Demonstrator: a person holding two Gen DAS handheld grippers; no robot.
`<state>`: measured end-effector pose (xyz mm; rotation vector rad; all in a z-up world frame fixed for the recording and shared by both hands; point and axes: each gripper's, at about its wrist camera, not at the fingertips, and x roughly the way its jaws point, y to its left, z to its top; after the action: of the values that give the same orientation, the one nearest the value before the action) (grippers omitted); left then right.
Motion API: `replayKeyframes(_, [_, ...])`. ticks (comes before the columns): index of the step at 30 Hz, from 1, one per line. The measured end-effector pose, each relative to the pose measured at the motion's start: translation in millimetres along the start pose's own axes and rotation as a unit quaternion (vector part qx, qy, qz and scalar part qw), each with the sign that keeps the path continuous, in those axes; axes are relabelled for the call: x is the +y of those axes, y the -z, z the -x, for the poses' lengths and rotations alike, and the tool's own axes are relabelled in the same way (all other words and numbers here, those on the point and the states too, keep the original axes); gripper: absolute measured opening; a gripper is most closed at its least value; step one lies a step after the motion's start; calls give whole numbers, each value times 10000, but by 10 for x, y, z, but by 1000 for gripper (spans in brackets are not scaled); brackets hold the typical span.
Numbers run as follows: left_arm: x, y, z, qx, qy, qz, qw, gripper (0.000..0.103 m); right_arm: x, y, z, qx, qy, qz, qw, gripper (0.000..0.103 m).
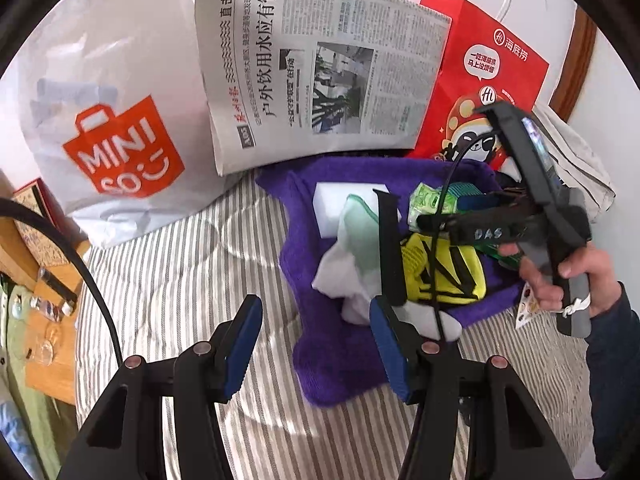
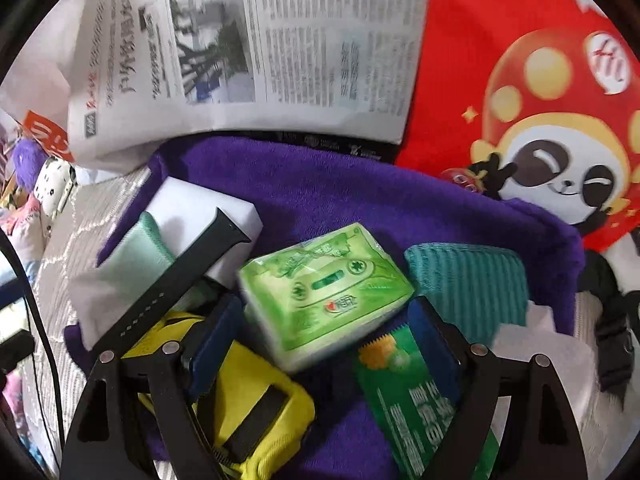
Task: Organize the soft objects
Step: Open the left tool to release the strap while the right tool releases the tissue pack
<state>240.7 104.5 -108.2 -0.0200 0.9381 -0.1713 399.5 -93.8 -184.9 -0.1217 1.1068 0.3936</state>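
Note:
A purple towel [image 1: 340,344] lies on the striped bed and bears a pile of items. In the right wrist view my right gripper [image 2: 324,320] stands open around a green tissue pack [image 2: 324,292], whose near end sits between the blue pads. Around it lie a white sponge block [image 2: 188,208], a mint cloth [image 2: 140,248], a black watch strap [image 2: 180,276], a yellow pouch [image 2: 260,400], a teal cloth [image 2: 468,284] and a green sachet [image 2: 412,400]. My left gripper [image 1: 314,344] is open and empty above the towel's near left edge. The right gripper's body [image 1: 532,200] shows in the left wrist view.
A white MINISO bag [image 1: 120,140], a newspaper [image 1: 320,68] and a red paper bag [image 1: 480,76] stand along the back. A wooden bedside table [image 1: 44,300] is at the left. The striped sheet [image 1: 180,280] lies left of the towel.

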Motion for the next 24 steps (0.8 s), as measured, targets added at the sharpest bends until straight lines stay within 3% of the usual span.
replayKeyframes(4, [-88,101,44,63,4,-62,10000,54,-45,-16,194,-112,-44,15,9999,96])
replayKeyframes(12, [-184,339,193,136,192,45,9997,54,-166,122,315,-104,-118,-255,9996,97])
replayKeyframes(18, [-443,567,88,304,358,-23,9989,54,-300,491,752,-360,-9,-463,9983,97])
replayKeyframes(22, [-747,706,-101,457,441,-145,9979,54,-490,941,1182,-593,113,-627,9962,97])
replayKeyframes(24, [-927,780,-215,430,258,-230,9985,54,-604,1179,1360,-718,118,-828,9939,97])
